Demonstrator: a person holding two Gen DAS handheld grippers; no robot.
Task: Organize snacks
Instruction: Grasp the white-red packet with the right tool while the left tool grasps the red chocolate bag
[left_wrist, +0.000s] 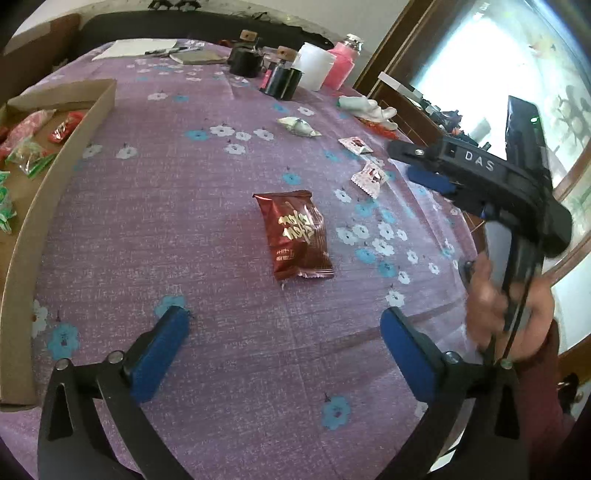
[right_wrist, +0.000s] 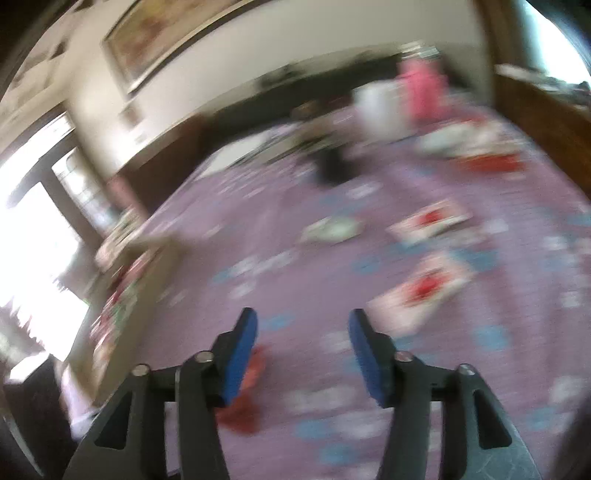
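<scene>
A dark red snack packet (left_wrist: 296, 236) lies flat on the purple flowered tablecloth (left_wrist: 192, 229), straight ahead of my left gripper (left_wrist: 284, 343), which is open and empty above the cloth. Two small white-and-red sachets (left_wrist: 369, 178) (left_wrist: 355, 144) and a silvery wrapped snack (left_wrist: 298, 126) lie farther right. A cardboard box (left_wrist: 92, 118) at the left holds several red and green packets. My right gripper (right_wrist: 301, 343) is open and empty; its view is blurred. It shows the two sachets (right_wrist: 424, 290) (right_wrist: 430, 221) ahead right and the red packet (right_wrist: 245, 402) below its left finger.
Black jars (left_wrist: 280, 79), a white container (left_wrist: 314, 66) and a pink bottle (left_wrist: 341, 66) stand at the table's far side, with papers (left_wrist: 136, 48) behind. A white cloth (left_wrist: 369, 107) lies at the right edge. The right hand and its gripper body (left_wrist: 498, 192) hover over the table's right side.
</scene>
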